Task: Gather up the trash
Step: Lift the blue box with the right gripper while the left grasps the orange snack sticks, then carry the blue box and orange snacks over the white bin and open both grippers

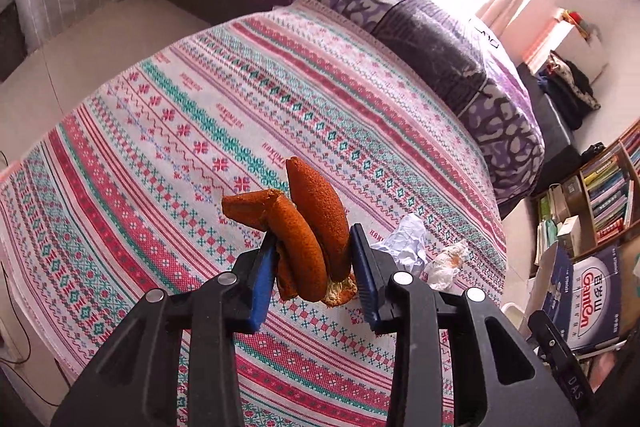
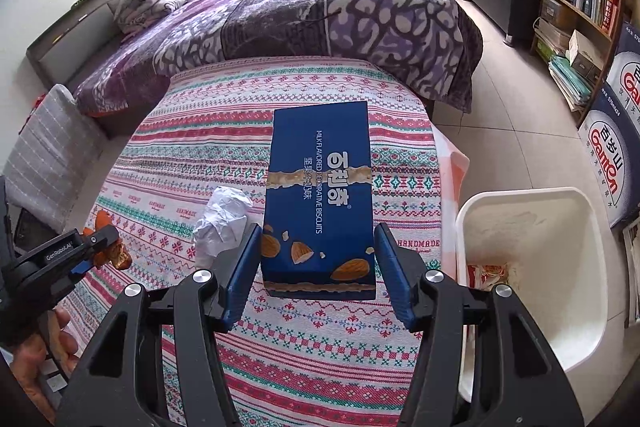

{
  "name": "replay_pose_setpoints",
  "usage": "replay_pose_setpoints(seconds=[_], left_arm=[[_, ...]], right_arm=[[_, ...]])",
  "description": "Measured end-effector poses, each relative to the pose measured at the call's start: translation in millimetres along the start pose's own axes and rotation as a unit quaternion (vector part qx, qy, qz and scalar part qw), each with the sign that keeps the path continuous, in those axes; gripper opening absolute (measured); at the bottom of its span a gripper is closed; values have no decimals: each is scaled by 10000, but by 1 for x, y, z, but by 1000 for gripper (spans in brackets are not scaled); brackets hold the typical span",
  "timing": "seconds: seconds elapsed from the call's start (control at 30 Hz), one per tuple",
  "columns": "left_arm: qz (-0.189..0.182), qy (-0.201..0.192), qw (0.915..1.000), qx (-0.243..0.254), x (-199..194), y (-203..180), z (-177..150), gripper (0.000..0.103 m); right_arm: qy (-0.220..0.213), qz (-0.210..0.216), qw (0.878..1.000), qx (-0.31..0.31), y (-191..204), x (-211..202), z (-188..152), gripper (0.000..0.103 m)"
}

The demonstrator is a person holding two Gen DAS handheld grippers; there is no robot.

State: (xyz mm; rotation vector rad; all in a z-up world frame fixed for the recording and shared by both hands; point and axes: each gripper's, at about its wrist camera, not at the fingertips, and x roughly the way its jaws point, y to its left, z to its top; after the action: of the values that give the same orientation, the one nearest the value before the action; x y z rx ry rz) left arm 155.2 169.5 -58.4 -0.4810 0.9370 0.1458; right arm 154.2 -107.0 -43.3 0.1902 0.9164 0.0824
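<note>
My left gripper (image 1: 314, 259) clenches curled orange peel (image 1: 308, 231); right gripper (image 2: 316, 263) grips the blue biscuit box (image 2: 320, 195), long axis toward 12; white plastic bin (image 2: 532, 259) at 3, nearer right hand.

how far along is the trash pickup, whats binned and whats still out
Done: the white bin already holds some wrappers at its bottom. In hand: the left gripper is shut on orange peel, and the right gripper clamps the blue biscuit box. Left: crumpled white paper and a stained tissue lie on the patterned cloth.
</note>
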Motion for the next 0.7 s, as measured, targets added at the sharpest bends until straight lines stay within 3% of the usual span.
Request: replay_pose_setpoints(seconds=[0.33, 0.7], left_arm=[[78, -601, 9965, 570, -28, -36, -3, 36], [-84, -565, 9954, 768, -25, -68, -15, 36]], right_arm=[[-338, -200, 9992, -24, -8, -15, 5, 54], [-503, -529, 9973, -16, -33, -29, 7, 54]])
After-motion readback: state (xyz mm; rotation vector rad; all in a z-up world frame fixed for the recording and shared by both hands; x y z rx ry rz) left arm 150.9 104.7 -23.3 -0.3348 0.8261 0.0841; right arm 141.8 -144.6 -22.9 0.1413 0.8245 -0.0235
